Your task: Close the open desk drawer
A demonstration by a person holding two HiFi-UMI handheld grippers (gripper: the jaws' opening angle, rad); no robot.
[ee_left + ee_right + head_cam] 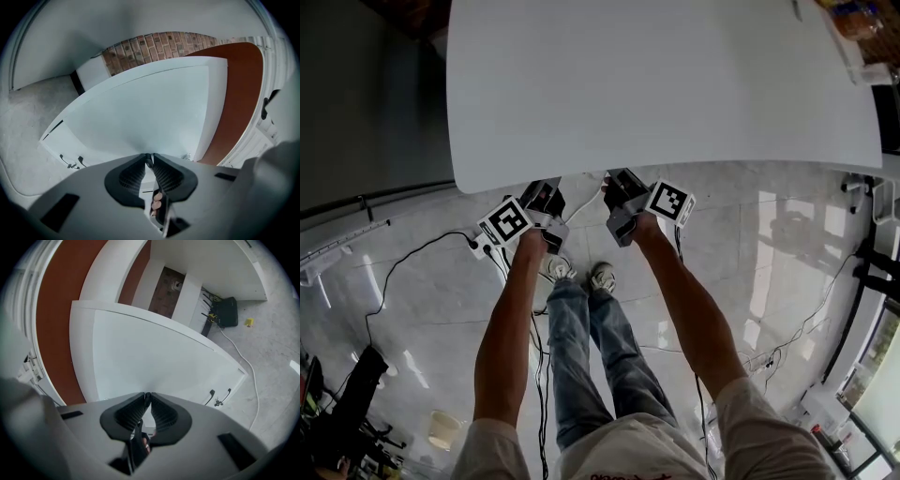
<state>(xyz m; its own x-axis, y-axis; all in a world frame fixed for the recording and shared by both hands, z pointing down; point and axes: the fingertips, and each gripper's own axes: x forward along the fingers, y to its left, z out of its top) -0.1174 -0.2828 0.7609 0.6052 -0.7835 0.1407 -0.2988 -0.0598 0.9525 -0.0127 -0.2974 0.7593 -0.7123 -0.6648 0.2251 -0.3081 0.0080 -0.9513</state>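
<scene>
From the head view I look down on the white desk top (675,84); the drawer is hidden beneath it. My left gripper (546,189) and right gripper (619,180) reach side by side under the desk's front edge, and their tips are out of sight there. In the left gripper view a flat white drawer front (140,117) fills the picture right ahead of the left gripper (148,157), whose tips meet with nothing between them. The right gripper (149,395) likewise stands shut and empty close before the same white front (150,357). I cannot tell whether the tips touch it.
A red-brown panel (239,93) (56,310) runs beside the white unit, with a brick wall (154,47) behind. A black box (228,311) and a white cable lie on the floor under the desk. Black cables (412,258) trail across the glossy tiles by the person's feet (581,274).
</scene>
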